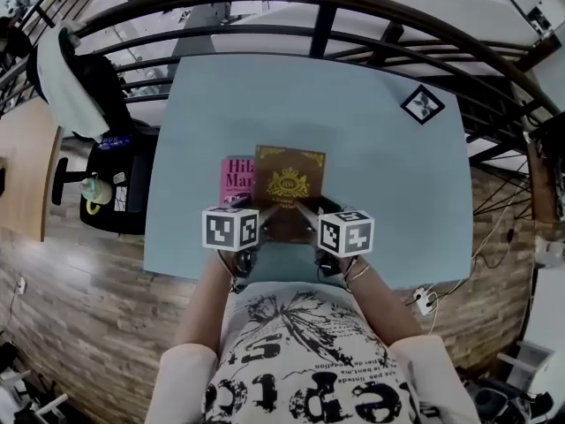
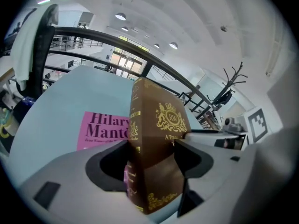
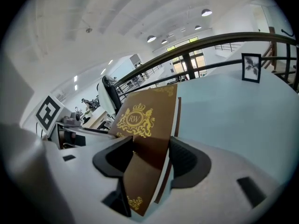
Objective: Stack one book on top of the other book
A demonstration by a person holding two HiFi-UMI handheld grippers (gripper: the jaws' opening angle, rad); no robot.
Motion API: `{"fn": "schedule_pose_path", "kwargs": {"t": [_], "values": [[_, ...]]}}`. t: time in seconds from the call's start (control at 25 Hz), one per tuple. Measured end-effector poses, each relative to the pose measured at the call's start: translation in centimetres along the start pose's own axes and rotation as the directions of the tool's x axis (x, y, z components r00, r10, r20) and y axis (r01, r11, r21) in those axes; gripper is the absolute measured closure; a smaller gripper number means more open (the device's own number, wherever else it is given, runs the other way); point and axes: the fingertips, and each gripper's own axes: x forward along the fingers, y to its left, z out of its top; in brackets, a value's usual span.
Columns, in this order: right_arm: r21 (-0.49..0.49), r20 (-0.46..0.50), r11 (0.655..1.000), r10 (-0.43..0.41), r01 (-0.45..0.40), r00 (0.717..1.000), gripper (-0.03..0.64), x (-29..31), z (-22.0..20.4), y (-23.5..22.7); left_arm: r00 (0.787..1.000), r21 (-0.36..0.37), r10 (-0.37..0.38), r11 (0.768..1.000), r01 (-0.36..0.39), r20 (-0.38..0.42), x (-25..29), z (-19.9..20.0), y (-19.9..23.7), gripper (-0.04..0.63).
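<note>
Pinching the brown book [image 1: 289, 184] with the left hand-held gripper [image 2: 152, 158] and the right hand-held gripper [image 3: 148, 154], holding it tilted just beside the pink book [image 1: 234, 179], near the bench [image 1: 380, 175] front edge.

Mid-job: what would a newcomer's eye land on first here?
A brown book with a gold crest, clamped at its near corners by the left gripper and right gripper, above the near middle of the pale blue table. A pink book lies flat on it, partly hidden by the brown book's left side.
</note>
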Motion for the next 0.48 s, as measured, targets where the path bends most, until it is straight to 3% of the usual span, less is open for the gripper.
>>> {"fn": "schedule_pose_path", "kwargs": {"t": [0.28,0.48], "values": [[0.000,-0.069,0.999,0.033,-0.033,0.997,0.383,5.1,-1.7,5.7,0.999,-0.065,0.031,0.997,-0.032,-0.018,-3.5,-1.8,6.8,0.290],[0.011,-0.101,0.999,0.035,-0.034,0.994,0.383,7.5,-2.8,7.4,0.999,-0.105,0.028,0.994,-0.031,-0.036,-4.1,-2.9,9.7,0.290]]}}
